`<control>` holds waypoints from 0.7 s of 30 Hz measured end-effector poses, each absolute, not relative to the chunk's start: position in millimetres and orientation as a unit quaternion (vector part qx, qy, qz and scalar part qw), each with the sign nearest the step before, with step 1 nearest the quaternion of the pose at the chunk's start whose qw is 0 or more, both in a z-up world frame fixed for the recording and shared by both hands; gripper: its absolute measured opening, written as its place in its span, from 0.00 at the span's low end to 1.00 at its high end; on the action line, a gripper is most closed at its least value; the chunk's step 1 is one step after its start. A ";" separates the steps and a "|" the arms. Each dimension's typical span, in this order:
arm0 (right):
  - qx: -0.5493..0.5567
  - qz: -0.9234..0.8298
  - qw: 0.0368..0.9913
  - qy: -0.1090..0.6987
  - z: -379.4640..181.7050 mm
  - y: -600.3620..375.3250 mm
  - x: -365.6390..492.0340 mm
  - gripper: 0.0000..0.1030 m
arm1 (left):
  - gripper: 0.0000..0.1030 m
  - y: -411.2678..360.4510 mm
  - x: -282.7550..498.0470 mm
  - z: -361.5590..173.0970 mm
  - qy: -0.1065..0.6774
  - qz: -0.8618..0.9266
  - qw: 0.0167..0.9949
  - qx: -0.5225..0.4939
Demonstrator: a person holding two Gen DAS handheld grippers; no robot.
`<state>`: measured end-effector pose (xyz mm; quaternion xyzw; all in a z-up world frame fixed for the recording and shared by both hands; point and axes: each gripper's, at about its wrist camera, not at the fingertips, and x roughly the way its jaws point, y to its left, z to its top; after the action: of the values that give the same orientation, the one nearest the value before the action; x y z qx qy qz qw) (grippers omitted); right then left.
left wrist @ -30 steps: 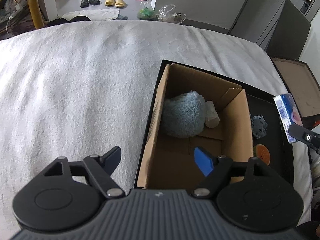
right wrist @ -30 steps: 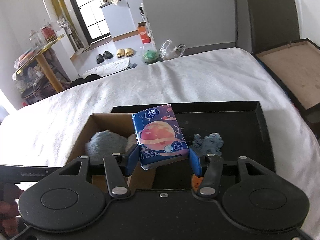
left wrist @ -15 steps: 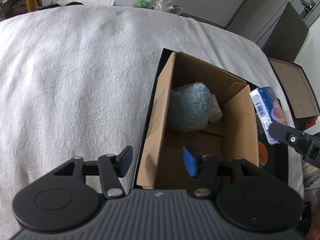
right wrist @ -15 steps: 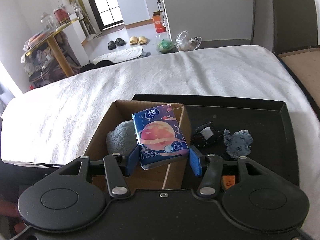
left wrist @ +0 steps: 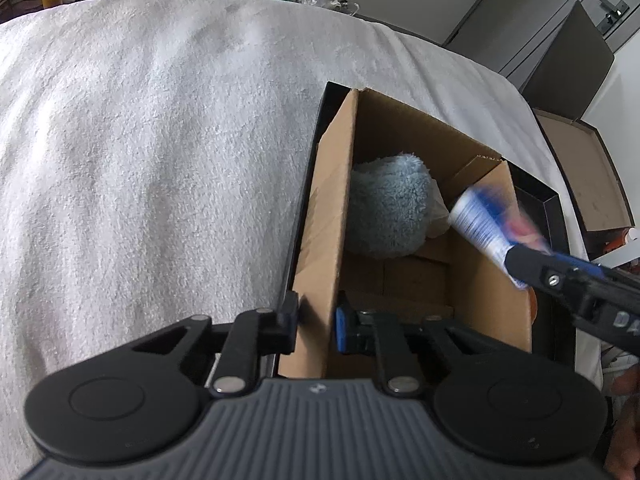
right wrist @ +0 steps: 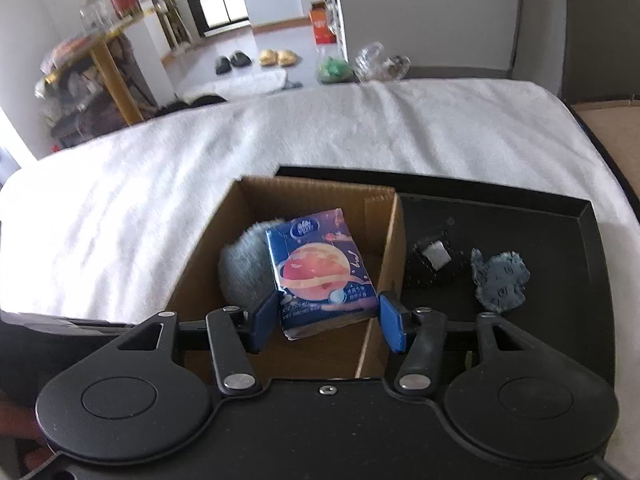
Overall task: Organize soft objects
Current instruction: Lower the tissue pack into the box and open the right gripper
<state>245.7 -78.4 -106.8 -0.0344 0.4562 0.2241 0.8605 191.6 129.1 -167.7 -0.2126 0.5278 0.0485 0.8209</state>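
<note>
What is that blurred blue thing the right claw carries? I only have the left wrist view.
Observer: A tissue pack printed with a planet, over the cardboard box.
Operator: Is it clamped firmly?
Observer: The right claw has its jaws opening; the pack sits tilted between them.
Operator: What lies on the tray past the box wall?
Observer: On the black tray are a black item with a white tag and a blue-grey fuzzy piece.
</note>
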 end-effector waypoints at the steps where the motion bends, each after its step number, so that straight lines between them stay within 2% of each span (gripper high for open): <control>1: -0.040 0.218 0.861 0.458 -108.8 -77.8 245.8 0.55 | 0.16 129.8 191.3 -167.7 0.527 0.047 0.821 -0.214; 21: 0.001 0.176 0.867 0.466 -116.4 -138.1 243.0 0.54 | 0.17 125.4 191.8 -162.0 0.535 0.062 0.818 -0.204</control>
<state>243.0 -138.1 -116.4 0.0014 0.4658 0.1763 0.8672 191.8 125.4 -162.0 -0.2043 0.5347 0.0620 0.8176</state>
